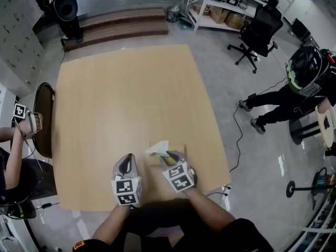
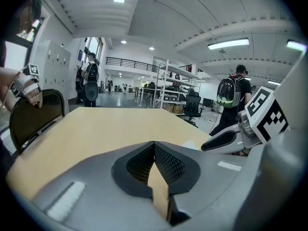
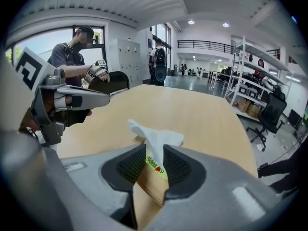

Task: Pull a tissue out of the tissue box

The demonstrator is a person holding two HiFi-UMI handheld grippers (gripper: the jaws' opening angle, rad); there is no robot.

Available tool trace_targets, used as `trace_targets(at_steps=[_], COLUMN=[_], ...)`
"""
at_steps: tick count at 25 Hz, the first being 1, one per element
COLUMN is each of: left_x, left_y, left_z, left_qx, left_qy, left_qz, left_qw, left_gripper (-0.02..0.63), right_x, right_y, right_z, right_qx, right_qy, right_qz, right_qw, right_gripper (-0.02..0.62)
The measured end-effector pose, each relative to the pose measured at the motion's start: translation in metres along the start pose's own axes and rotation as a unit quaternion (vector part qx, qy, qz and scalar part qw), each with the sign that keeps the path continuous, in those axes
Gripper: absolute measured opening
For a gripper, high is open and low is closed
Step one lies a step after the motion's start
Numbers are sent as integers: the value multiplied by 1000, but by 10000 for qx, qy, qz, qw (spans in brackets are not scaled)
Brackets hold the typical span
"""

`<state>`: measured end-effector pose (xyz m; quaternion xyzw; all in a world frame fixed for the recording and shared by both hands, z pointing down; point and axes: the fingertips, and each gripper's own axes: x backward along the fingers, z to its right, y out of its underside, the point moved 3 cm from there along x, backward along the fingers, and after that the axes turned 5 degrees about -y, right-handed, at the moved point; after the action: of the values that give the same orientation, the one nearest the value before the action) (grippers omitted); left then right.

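Observation:
The tan tissue box (image 1: 180, 148) sits near the front right edge of the wooden table (image 1: 126, 98). A white tissue (image 1: 157, 150) sticks up from its top. In the right gripper view the tissue (image 3: 155, 137) stands between the jaws of my right gripper (image 3: 154, 154), which is open over the box (image 3: 147, 184). In the head view my right gripper (image 1: 169, 159) is over the box. My left gripper (image 1: 125, 165) hovers just left of it. Its jaw tips meet, shut on nothing (image 2: 154, 146).
A dark chair (image 1: 44, 114) stands at the table's left edge, where another person's hand (image 1: 26, 124) holds a gripper. An office chair (image 1: 257, 30) and a seated person (image 1: 299, 83) are on the floor to the right. Wooden steps (image 1: 115, 22) lie beyond the far edge.

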<state>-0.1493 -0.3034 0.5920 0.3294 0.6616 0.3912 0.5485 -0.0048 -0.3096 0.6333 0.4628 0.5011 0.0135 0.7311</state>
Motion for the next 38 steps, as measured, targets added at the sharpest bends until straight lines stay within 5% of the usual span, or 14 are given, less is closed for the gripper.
trace_targets(at_steps=[13, 24, 38], left_x=[-18, -25, -20], left_y=[-1, -2, -19], left_z=[-5, -6, 2], left_qx=[71, 252, 67], left_qy=[103, 155, 188], left_qz=[-128, -37, 320], left_qw=[9998, 9996, 9993], left_gripper=[18, 18, 18], right_x=[-10, -12, 28], right_y=[1, 5, -51], right_z=[9, 15, 39], right_qx=[-82, -176, -571], right_qy=[165, 264, 610], right_qz=[-354, -396, 689], right_qw=[9992, 9987, 9941], right_gripper=[89, 2, -2])
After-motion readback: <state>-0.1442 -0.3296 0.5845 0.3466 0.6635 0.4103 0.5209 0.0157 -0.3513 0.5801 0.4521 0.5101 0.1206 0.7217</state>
